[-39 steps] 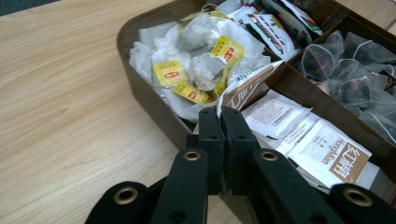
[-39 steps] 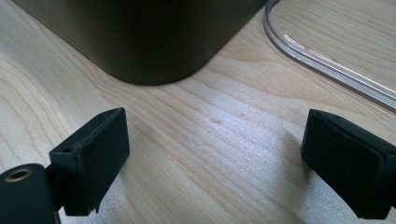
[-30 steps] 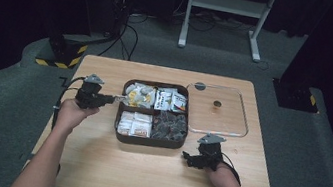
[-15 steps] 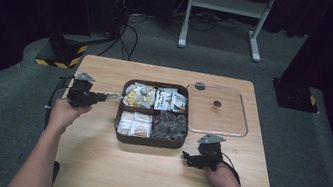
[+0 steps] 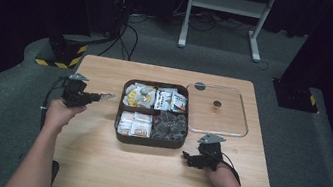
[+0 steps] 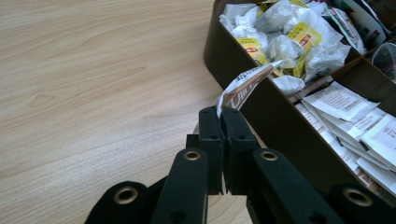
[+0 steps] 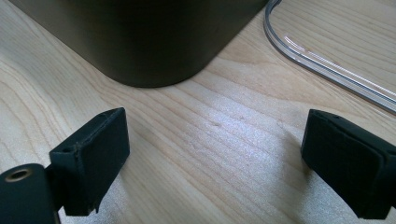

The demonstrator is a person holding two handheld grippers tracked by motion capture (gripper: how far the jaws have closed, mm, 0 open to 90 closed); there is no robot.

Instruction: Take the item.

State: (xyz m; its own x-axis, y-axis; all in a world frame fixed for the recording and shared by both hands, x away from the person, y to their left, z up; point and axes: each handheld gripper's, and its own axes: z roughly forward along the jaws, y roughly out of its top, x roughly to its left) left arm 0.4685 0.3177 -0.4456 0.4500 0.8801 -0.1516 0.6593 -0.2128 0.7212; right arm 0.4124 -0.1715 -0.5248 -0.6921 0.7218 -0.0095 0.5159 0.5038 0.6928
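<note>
Left gripper (image 6: 223, 116) has its fingers pressed together on one end of a thin packet (image 6: 245, 84), brown and white with print on it, held in the air over the bare desk (image 5: 94, 153) just left of the brown divided box (image 5: 120, 116). In the high view the packet (image 5: 104, 96) sticks out sideways toward the box, clear of its wall. Right gripper (image 7: 215, 154) sits low on the desk near the box's front right corner, fingers spread wide, holding nothing; the clear lid (image 5: 239, 130) lies just beyond it. Step in hand looks like carrying a picked packet, either out of the box or about to go in, can't tell which. Next move calls for a spot to put it down, then letting the fingers part without snagging the wrapper.
</note>
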